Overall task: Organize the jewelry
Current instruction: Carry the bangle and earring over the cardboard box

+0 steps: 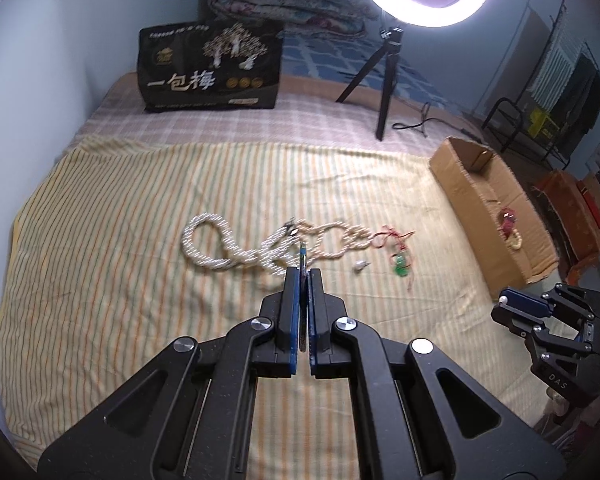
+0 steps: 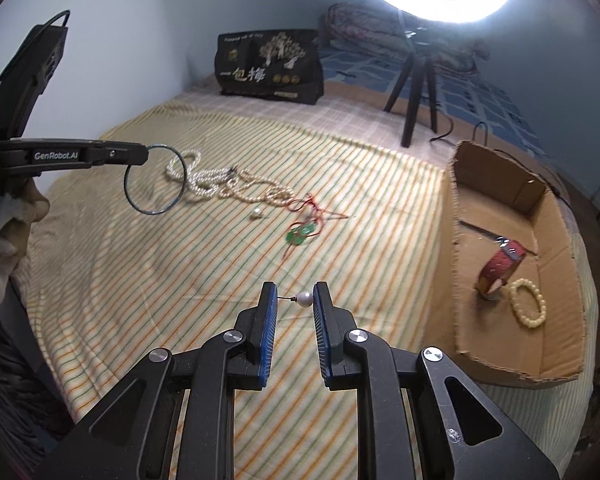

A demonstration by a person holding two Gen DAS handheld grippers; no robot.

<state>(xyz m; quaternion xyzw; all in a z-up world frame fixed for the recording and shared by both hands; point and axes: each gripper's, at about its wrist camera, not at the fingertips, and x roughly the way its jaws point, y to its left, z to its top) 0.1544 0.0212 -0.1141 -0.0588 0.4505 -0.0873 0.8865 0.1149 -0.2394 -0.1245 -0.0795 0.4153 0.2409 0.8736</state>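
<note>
My left gripper (image 1: 302, 270) is shut on a thin dark bangle (image 2: 156, 178), held edge-on above the bed; the right wrist view shows the ring hanging from its tip (image 2: 146, 152). My right gripper (image 2: 294, 294) is shut on a pearl earring (image 2: 304, 299), pinned between its pads above the striped sheet. Pearl necklaces (image 1: 260, 246) lie in a tangle mid-bed, with a red cord and green pendant (image 1: 400, 266) and a loose pearl earring (image 2: 255, 213) beside them. A cardboard box (image 2: 456, 280) at the right holds a red bangle (image 2: 500, 268) and a cream bead bracelet (image 2: 528, 306).
A black snack bag (image 1: 212, 66) stands at the far side of the bed. A ring light on a tripod (image 1: 384, 80) stands behind the box. A folded quilt (image 1: 284, 0) lies against the wall. A chair and clutter (image 1: 540, 120) stand right of the bed.
</note>
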